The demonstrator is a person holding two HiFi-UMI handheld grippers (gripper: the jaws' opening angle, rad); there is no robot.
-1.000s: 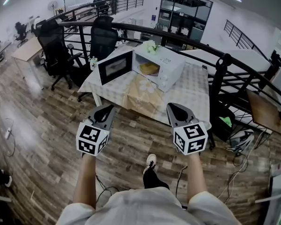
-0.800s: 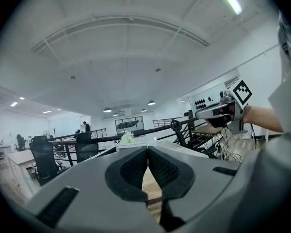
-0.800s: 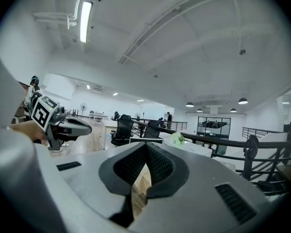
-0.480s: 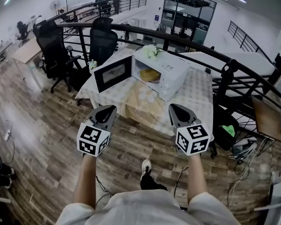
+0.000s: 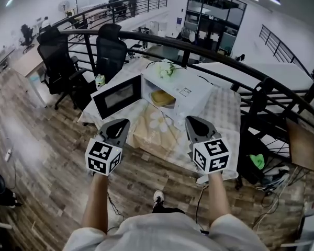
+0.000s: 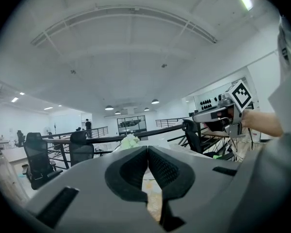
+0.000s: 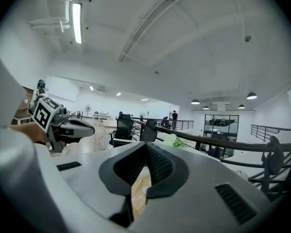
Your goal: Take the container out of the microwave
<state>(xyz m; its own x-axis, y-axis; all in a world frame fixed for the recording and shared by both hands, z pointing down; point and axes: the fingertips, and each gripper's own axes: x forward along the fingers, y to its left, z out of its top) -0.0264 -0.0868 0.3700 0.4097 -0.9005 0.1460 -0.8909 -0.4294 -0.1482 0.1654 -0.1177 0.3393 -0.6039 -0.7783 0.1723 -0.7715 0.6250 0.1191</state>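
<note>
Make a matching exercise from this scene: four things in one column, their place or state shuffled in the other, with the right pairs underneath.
Column one
1. microwave door
2. container
3. flowers
4. left gripper

Column two
A. on top of the microwave
B. jaws together, nothing between them
C. swung open
D. inside the microwave

Pairs: 1-C, 2-D, 3-A, 4-B
</note>
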